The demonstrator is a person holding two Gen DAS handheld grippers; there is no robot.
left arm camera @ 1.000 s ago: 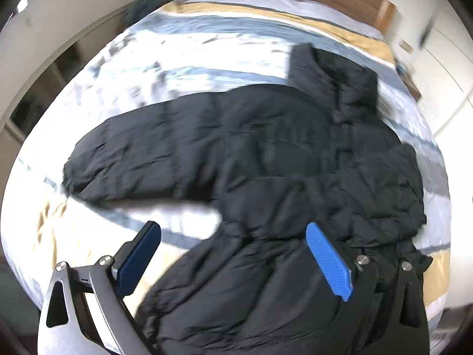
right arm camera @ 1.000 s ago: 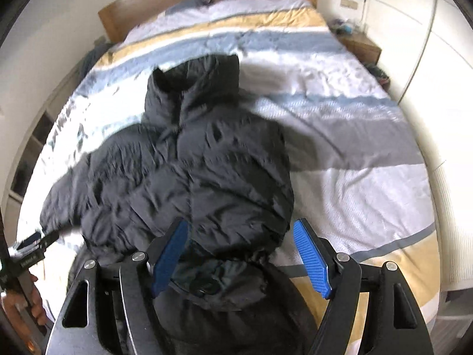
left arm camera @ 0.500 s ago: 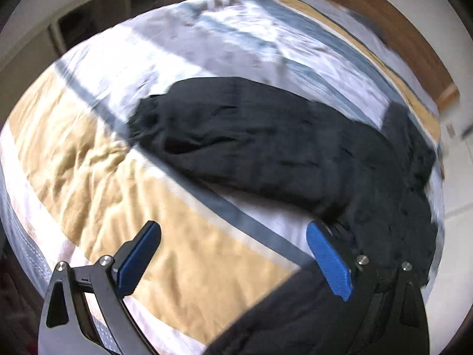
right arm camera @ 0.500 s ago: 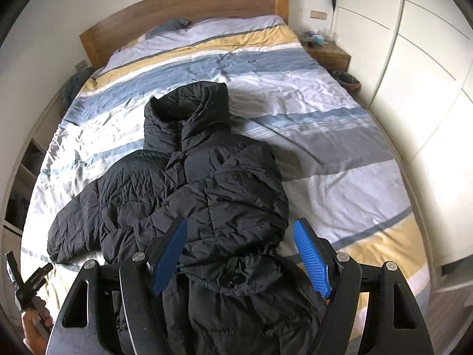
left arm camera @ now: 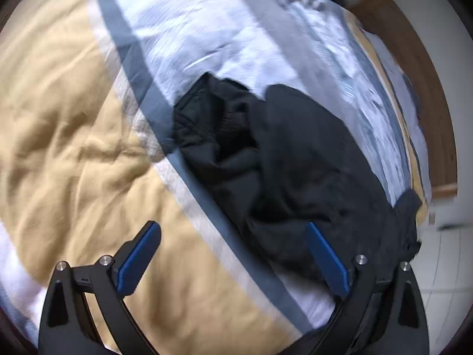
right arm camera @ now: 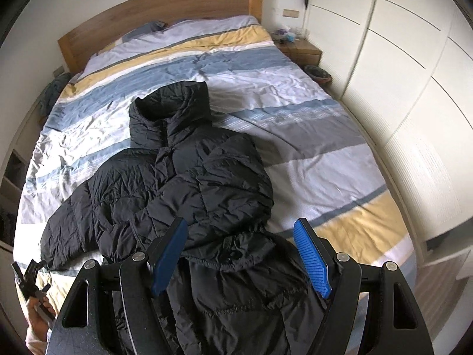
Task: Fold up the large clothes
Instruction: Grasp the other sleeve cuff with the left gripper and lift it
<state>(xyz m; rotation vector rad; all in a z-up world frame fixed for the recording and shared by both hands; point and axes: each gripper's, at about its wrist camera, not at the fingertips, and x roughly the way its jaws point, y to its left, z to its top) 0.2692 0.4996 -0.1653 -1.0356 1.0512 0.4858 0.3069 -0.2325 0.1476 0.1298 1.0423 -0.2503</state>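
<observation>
While unlabelled black jacket (right arm camera: 183, 177) covers striped bed (right arm camera: 295, 136), both tools spread

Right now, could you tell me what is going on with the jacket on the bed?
A person with a handheld gripper in each hand is folding a black puffer jacket laid on a striped duvet. One sleeve is folded across the chest; the other sleeve lies stretched out sideways. The left gripper is open, aimed near that sleeve's cuff. The right gripper hangs open over the jacket's lower part, holding nothing.

Jacket (right arm camera: 183, 195) lies on the bed (right arm camera: 310, 148), collar toward the headboard (right arm camera: 165, 9); nightstand (right arm camera: 301, 48) and wardrobe (right arm camera: 414, 88) sit right.
</observation>
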